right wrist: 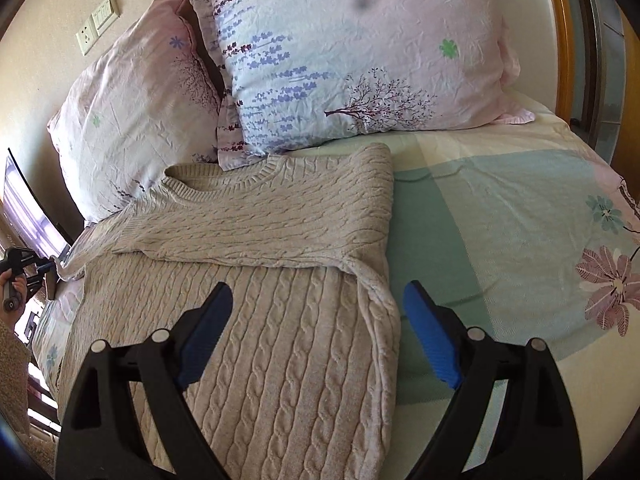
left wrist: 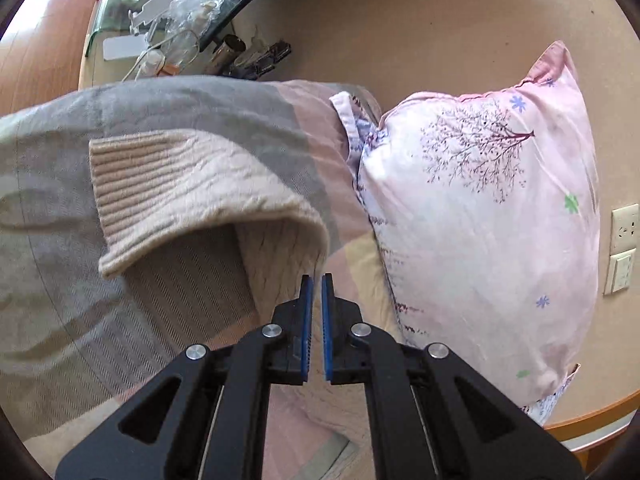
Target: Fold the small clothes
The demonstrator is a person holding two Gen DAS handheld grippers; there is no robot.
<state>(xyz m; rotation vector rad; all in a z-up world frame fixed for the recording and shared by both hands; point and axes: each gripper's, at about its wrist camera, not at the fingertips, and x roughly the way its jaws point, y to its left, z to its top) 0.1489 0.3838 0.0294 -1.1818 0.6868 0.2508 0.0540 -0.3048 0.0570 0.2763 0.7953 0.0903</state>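
honestly the risk is that left sleeve slipping. left claw [left wrist: 316,280] is pinched nearly closed on the sweater [right wrist: 256,300] edge just ahead of its tips, thin bite. right claw [right wrist: 316,320] hangs spread over the body on the bed [right wrist: 500,208], so nothing pins it.

Beige wall [left wrist: 400,20] with socket and switch plates [left wrist: 623,248]; wooden-framed bed [right wrist: 500,208], floral pink pillows [right wrist: 360,60], cluttered glass nightstand [left wrist: 120,20], soft daylight.

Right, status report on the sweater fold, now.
Left claw shut on sweater edge, lifting it. Right claw open above the sweater body. One sleeve folded across. Pillows touch the collar.
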